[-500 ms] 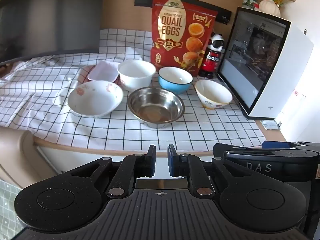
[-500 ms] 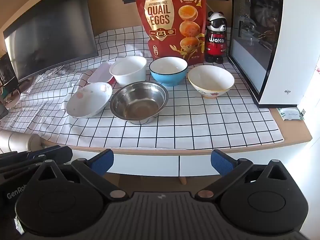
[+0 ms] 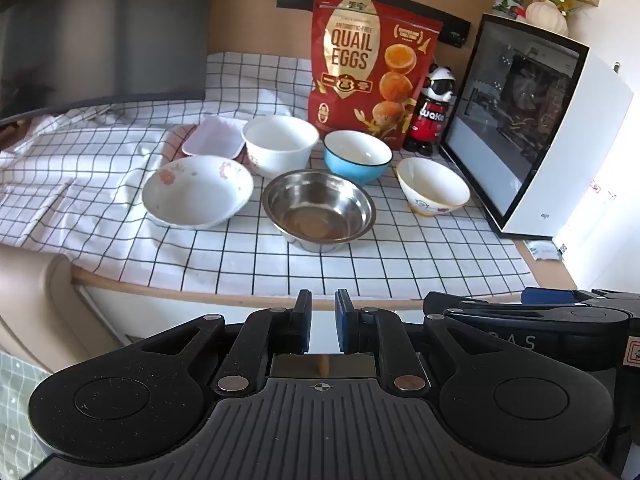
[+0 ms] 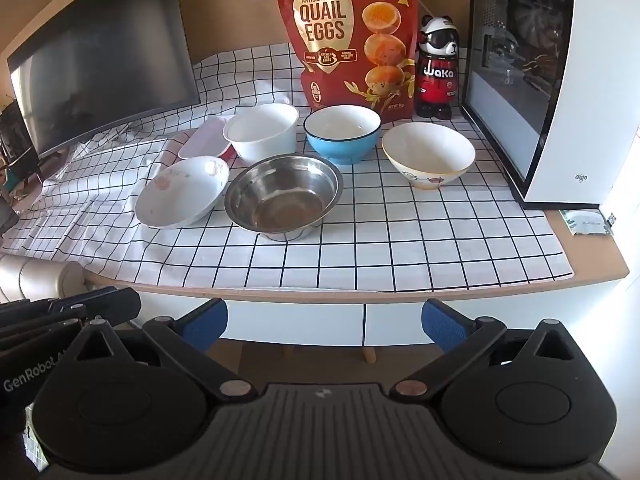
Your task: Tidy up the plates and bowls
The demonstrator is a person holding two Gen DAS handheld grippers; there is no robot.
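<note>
Entry: dishware awaiting sorting, on the bench (image 4: 592, 268) under a checked cloth (image 4: 400, 240).

Items, all separate, none stacked:
- steel bowl (image 4: 282, 196), front centre, empty.
- floral shallow bowl (image 4: 182, 192), just left of the steel bowl, rims close.
- white bowl (image 4: 262, 132), behind those two.
- pink-white rectangular dish (image 4: 202, 142), behind the floral bowl, tucked against the white bowl's left side.
- blue bowl (image 4: 342, 134), right of the white bowl, in front of the quail egg bag (image 4: 348, 36).
- cream bowl with a printed band (image 4: 428, 154), farthest right, near the white computer case (image 4: 592, 80).
- panda bottle (image 4: 436, 68), upright between bag and case; not part of the job.

Tools:
- left tongs (image 3: 323, 322): together, only a thin gap between the blue pads, nothing held.
- right tongs (image 4: 324, 324): fully apart, nothing between them.
Both hang off the front edge of the bench, pointing down toward the dishes and well short of any of them.

Change against half a second earlier: none of note. Every dish sits where it sat, both views frame the bench alike, and neither set of tongs has altered its spread.

Reading: the task stands at its very start; no dish has been touched. The wide right tongs look set for a first pick, likely a rim on the right-hand side, though which dish cannot be told.
</note>
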